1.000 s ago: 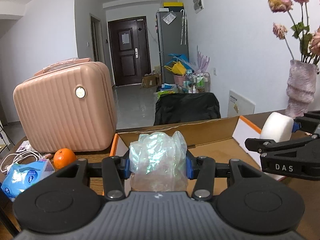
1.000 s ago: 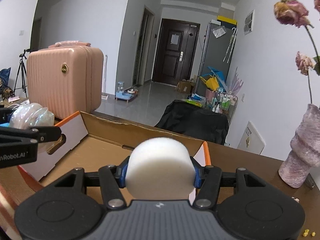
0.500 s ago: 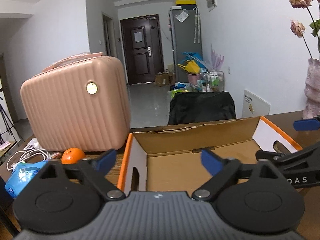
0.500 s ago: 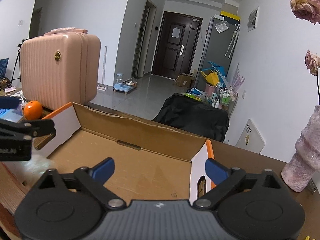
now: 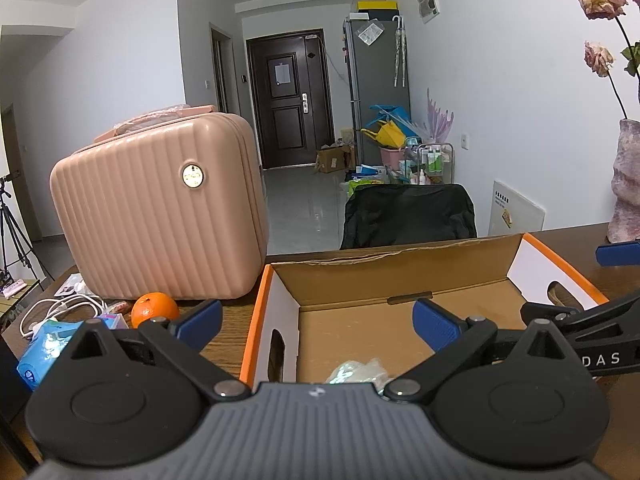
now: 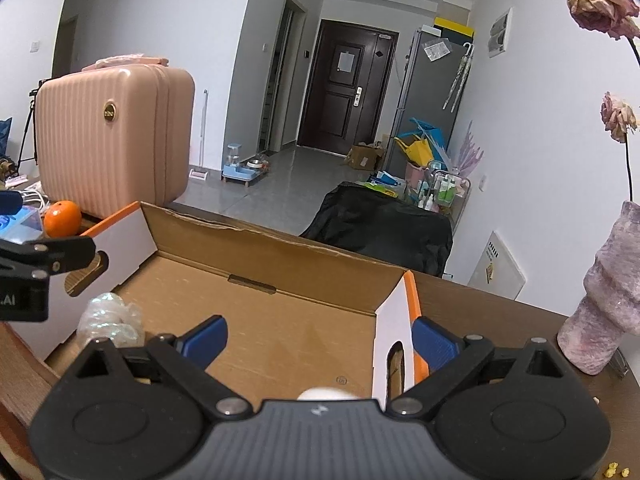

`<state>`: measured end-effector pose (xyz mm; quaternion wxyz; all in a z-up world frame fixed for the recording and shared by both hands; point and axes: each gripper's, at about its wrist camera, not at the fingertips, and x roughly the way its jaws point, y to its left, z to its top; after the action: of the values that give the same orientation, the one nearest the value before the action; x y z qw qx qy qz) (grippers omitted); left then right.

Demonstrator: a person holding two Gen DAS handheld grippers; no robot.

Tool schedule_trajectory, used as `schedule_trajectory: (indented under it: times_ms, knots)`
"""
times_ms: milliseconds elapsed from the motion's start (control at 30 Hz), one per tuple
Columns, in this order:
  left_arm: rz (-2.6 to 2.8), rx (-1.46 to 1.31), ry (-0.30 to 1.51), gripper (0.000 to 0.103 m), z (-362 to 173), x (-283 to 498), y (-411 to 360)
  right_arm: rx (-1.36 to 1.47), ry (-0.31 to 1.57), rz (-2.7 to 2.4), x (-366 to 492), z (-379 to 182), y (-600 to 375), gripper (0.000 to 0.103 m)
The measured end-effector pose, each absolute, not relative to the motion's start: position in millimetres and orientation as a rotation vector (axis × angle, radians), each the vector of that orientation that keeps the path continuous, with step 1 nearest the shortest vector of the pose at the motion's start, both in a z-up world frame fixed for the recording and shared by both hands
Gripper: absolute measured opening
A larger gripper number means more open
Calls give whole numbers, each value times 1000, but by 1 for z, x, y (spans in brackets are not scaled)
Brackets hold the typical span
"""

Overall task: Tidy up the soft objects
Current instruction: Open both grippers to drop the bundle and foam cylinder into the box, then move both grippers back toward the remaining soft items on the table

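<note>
The cardboard box (image 6: 280,332) lies open on the wooden table (image 6: 496,320), long side across the view, with much free floor in its middle. The pink suitcase (image 5: 160,204) stands just beyond its left wall. Both the left gripper (image 5: 318,322) and right gripper (image 6: 320,338) have just opened wide, nothing between the jaws. The crumpled plastic bag (image 6: 110,320) rests near the left wall; the white foam piece (image 6: 324,394) near the right, mostly hidden, axis unclear

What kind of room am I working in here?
Most likely a lived-in apartment, at a wooden table facing the hallway. A dark front door, a grey fridge and a pet feeder on the tiled floor suggest a home.
</note>
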<state>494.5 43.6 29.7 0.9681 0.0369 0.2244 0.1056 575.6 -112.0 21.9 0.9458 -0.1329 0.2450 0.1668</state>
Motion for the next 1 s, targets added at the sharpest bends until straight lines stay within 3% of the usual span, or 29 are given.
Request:
schedule_trajectory:
  times_ms: [1000]
  knots:
    - [196,56,402,103,60,410,31,-209,427,342,486,57,-137,99]
